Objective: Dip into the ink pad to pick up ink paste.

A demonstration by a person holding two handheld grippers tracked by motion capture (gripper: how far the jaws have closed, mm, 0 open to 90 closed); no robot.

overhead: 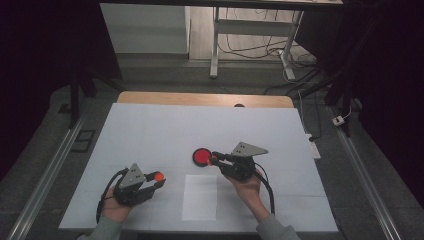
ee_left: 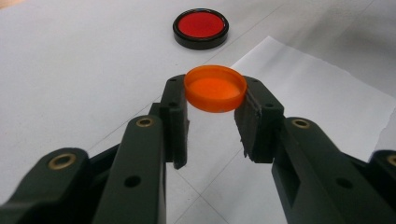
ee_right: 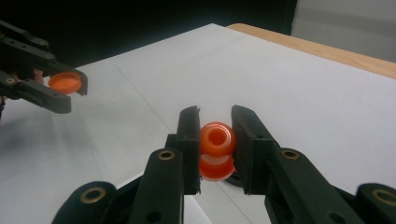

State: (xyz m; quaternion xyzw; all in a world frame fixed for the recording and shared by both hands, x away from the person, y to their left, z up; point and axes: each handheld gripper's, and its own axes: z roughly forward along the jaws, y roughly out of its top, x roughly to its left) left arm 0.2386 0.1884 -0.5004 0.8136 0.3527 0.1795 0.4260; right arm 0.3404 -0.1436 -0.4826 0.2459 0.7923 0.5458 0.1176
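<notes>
Dim room with dark surroundings; a white-covered counter [overhead: 150, 130] fills the middle of the high view, its wooden far edge exposed, and a white paper sheet [overhead: 200, 197] lies near the front edge between the two forearms.

Left hand [overhead: 116, 209]: enters from the near left, forearm angled up and slightly right, gripper body resting low over the counter with its grey plate on top. The left gripper [ee_left: 212, 105] points toward the right and far side. Its jaws are closed on an orange cap [ee_left: 215, 87], clamped by its rim between the two pads, the cap lying flat with its hollow side up, above the edge of the paper sheet.

Right hand [overhead: 245, 187]: enters from the near right, forearm angled up and left, wrist turned so the right gripper [ee_right: 215, 144] points left toward the centre of the counter. Its jaws are closed on a small orange spool-shaped piece [ee_right: 216, 150], held between the pads with a round opening facing the camera in the right gripper view.

A black dish with a red inside [overhead: 202, 157] rests on the counter just beyond the far edge of the paper sheet, immediately left of the right gripper's tips; whether they touch cannot be told. The left gripper and its cap are well apart from the dish.
</notes>
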